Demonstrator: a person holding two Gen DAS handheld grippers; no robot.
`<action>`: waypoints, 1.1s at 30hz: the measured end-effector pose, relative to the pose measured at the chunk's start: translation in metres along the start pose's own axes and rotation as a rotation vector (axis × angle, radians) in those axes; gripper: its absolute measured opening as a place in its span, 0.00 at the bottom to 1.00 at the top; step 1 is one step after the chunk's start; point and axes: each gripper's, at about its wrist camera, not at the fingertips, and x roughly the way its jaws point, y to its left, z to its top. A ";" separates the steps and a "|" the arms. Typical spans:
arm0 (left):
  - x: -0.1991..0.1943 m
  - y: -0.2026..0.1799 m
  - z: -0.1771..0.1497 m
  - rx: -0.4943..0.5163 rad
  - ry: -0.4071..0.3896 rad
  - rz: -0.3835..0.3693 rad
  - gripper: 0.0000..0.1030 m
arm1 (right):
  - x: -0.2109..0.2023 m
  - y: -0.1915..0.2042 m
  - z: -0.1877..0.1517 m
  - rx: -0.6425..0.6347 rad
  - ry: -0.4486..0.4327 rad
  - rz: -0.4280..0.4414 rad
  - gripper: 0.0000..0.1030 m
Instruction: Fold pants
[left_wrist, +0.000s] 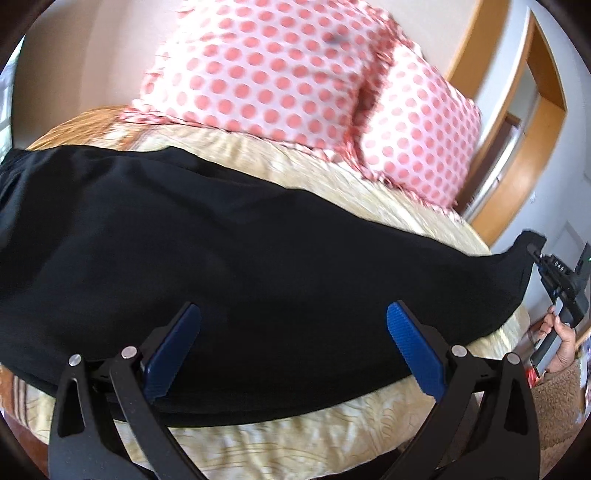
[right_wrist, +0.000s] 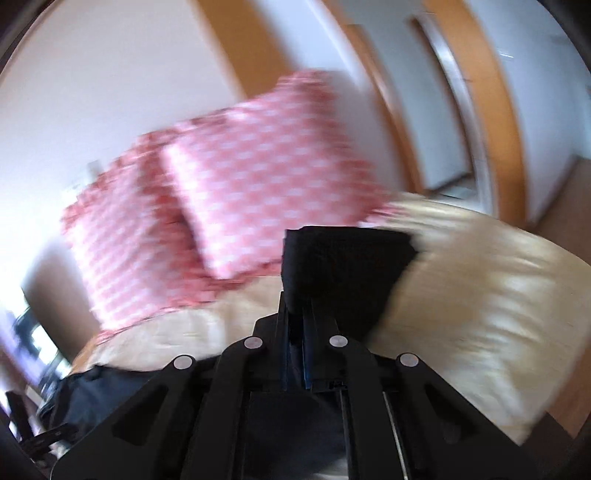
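Black pants (left_wrist: 221, 258) spread across bed (left_wrist: 295, 443); left tool (left_wrist: 293, 349) gaping above them; right tool (right_wrist: 301, 325) clamping the pants' corner.

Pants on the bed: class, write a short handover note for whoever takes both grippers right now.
Left gripper: open, empty, above the near edge of the pants.
Right gripper: shut on the pants' end, holding it up off the bed.
Pants: stretched out lengthwise across the bed, in front of the dotted pillows.
Done: one end gripped.
Left: the folding itself; probably carry the held end across, then grip with the left. Right view is blurred.
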 end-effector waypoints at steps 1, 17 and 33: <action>-0.002 0.003 0.001 -0.011 -0.009 0.004 0.98 | 0.009 0.021 0.003 -0.022 0.014 0.055 0.06; -0.036 0.039 0.001 -0.066 -0.095 0.126 0.98 | 0.126 0.243 -0.165 -0.259 0.644 0.510 0.06; -0.055 0.069 0.005 -0.158 -0.164 0.192 0.98 | 0.086 0.289 -0.186 -0.440 0.564 0.655 0.06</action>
